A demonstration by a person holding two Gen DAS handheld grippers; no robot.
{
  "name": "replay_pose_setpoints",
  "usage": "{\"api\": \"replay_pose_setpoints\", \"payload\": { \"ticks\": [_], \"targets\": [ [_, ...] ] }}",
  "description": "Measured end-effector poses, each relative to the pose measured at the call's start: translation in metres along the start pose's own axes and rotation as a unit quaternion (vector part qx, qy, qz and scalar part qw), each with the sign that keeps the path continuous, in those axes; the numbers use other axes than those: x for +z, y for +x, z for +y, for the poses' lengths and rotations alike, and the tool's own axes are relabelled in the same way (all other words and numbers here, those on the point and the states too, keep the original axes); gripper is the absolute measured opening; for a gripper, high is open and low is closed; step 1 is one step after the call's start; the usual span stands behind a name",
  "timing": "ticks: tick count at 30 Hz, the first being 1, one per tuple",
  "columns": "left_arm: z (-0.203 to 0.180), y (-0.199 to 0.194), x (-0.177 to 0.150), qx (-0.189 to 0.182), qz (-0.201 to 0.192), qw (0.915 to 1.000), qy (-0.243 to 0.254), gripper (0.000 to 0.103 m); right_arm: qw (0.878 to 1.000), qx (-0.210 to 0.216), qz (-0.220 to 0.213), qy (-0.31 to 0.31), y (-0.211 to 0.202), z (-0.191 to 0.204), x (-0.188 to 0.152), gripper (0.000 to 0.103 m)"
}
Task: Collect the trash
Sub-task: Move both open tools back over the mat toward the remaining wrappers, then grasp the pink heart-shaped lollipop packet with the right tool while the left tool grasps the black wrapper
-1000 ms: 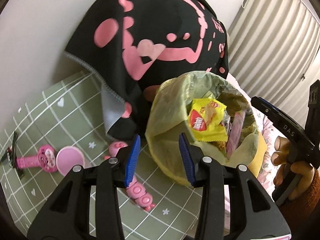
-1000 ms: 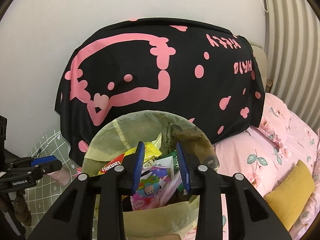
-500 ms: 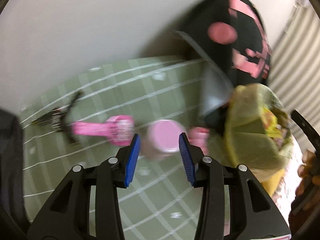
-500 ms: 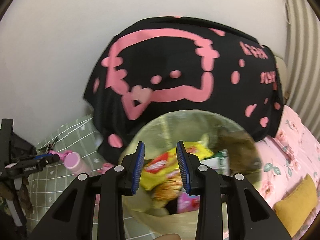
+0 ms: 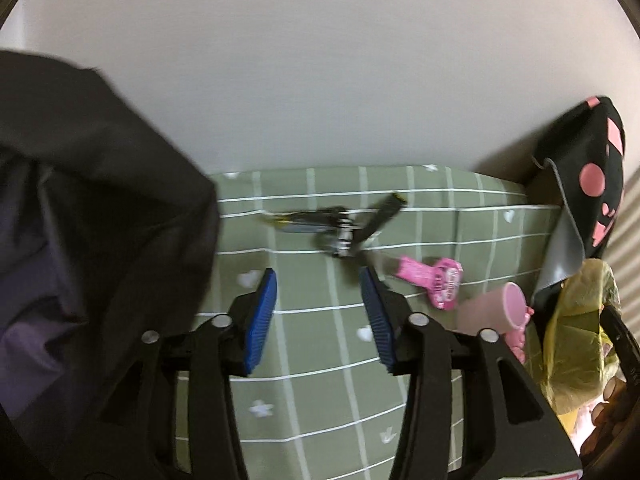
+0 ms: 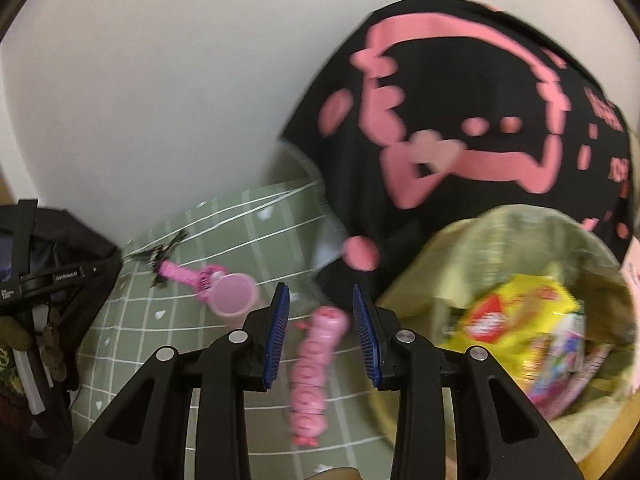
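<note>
One dark wrapper [image 5: 340, 224] lies flat on the green checked bedsheet [image 5: 320, 360], its long axis running left to right in the left wrist view, one strip angling up toward the wall. Beyond it sit one pink fan toy [image 5: 436, 280], one pink cup [image 5: 496, 312] tipped on its side, and one pink caterpillar toy [image 6: 316, 364] pointing lengthwise away from the right gripper [image 6: 320, 332]. The left gripper [image 5: 320, 316] has just been opening, nothing between its jaws; the right is likewise released and empty. One lined trash bin [image 6: 472, 240] holds wrappers.
</note>
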State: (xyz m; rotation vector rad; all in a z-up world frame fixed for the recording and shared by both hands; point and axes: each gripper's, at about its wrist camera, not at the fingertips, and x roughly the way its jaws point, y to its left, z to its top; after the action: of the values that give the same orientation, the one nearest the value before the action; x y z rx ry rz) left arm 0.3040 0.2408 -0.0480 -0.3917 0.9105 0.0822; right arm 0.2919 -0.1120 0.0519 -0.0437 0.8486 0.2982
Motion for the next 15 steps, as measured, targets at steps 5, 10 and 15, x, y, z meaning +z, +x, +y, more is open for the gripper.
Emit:
{"api": "replay_pose_setpoints", "payload": {
  "ticks": [5,10,15],
  "targets": [
    [0.016,-0.005,-0.006,0.006,0.005,1.0,-0.003,0.043,0.999,0.032,0.026,-0.03,0.032,0.036,0.001,0.032],
    [0.024,-0.013,-0.007,0.011,-0.003,0.9999,0.012,0.044,0.995,0.053,0.055,-0.057,0.07,0.072,0.004,0.032],
    [0.03,-0.017,-0.002,0.001,-0.009,0.9998,0.019,0.044,0.99,0.055,0.078,-0.108,0.108,0.112,0.011,0.032]
  ]
}}
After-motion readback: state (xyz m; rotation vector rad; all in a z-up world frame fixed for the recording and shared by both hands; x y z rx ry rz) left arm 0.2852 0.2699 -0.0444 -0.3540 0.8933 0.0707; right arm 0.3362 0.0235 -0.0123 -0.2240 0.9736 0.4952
